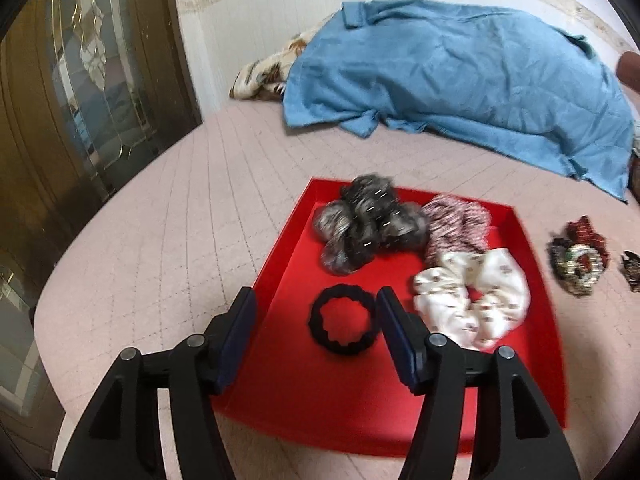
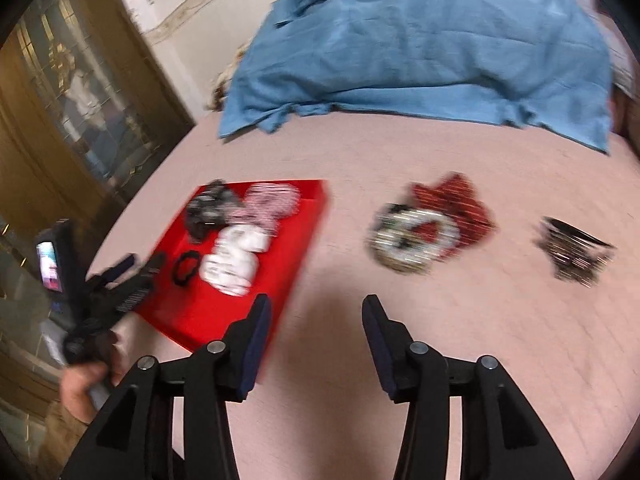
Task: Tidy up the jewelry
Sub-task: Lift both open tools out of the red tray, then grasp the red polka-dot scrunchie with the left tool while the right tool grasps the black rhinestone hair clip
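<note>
Red tray [image 1: 352, 412] holding four scrunchies [image 1: 472, 300], both grippers [image 1: 316, 312] [image 2: 316, 320] hanging spread apart, gripping nothing, three more scrunchies [image 2: 420, 236] outside.

Four scrunchies [image 1: 472, 298] lie in the tray [image 1: 360, 408]; two more [image 2: 432, 228] lie right of it on the bed [image 2: 480, 340]

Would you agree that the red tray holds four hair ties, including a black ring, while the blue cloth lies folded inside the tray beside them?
Not quite: the blue cloth is not in the red tray. It lies crumpled on the pink bed cover, well behind it, as the left wrist view shows. The tray does hold four hair ties, including the black ring.
</note>
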### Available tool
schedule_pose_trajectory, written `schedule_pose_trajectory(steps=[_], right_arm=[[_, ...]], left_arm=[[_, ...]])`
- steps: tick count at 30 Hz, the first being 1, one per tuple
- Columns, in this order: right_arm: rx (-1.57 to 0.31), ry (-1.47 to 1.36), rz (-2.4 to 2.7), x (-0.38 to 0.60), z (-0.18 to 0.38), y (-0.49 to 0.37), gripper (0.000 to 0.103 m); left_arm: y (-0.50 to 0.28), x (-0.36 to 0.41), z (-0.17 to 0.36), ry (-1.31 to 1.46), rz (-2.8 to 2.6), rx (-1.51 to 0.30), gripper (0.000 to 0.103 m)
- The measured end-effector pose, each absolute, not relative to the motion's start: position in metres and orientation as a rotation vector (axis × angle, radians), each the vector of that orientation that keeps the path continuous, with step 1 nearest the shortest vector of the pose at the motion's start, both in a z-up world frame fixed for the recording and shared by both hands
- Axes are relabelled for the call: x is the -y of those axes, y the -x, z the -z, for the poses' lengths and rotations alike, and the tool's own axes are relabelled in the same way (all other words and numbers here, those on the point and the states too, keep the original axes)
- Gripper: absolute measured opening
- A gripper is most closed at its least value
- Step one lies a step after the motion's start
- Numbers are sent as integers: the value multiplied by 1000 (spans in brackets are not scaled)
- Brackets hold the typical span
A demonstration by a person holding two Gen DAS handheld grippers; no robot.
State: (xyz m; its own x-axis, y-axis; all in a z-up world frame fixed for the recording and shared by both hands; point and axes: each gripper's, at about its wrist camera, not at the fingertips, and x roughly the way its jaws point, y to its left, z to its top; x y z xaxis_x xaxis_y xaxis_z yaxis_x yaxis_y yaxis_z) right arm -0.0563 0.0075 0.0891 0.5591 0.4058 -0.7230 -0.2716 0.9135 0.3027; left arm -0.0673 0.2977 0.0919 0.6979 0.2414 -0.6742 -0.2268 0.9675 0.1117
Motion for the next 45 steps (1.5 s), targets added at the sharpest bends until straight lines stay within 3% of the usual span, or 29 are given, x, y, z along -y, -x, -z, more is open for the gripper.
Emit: schedule_pose_trajectory(steps=[14, 23, 36, 45], right_arm=[[-868, -351, -144, 171, -64, 83, 55], [-849, -457, -98, 219, -42, 61, 60], [-848, -555, -134, 230, -15, -11, 62], [-856, -606, -165, 237, 1, -28, 62]], left_arm=[[76, -162, -138, -139, 68, -746, 69], [24, -96, -117, -126, 185, -870, 69], [-96, -64, -81, 30, 186, -1012, 69], [-137, -38, -36, 25, 252, -1137, 69]])
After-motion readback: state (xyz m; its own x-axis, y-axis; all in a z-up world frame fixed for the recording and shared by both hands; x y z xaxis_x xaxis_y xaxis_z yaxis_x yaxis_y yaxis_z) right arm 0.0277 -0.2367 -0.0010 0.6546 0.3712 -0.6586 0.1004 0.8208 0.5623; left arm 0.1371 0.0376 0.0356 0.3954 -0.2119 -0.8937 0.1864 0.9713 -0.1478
